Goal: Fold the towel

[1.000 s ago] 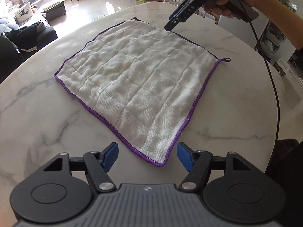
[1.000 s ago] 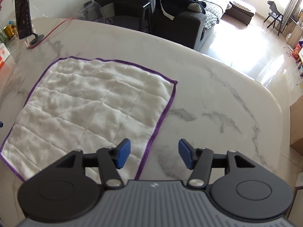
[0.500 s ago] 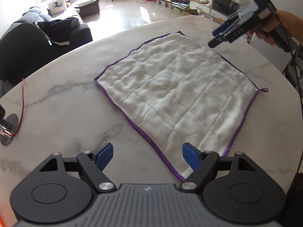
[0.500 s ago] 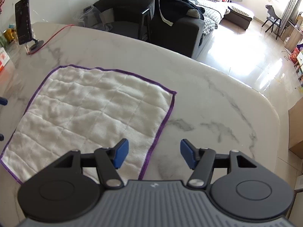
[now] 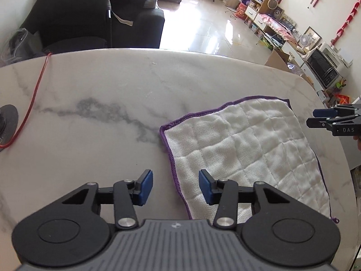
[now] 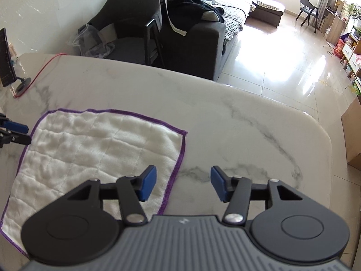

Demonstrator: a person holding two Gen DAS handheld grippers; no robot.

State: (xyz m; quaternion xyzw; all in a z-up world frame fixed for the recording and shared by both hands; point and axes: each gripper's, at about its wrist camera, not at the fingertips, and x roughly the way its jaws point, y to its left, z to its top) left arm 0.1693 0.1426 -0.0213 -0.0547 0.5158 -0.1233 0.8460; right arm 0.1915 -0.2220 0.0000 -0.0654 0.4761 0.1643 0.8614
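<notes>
While the towel (image 5: pixel 246 149) is lying flat on the counter (image 5: pixel 101 103), the left gripper (image 5: pixel 175 186) and right gripper (image 6: pixel 182 184) are hovering wide open, likely lining up to pinch opposite edges.

Bright daylight — glare blooms on the glossy floor (image 6: pixel 282 67) — sharp focus, strong fisheye bending at edges.

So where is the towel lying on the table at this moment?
The towel lies flat on the marble table, between the open left gripper at one edge and the open right gripper at the opposite edge.
</notes>
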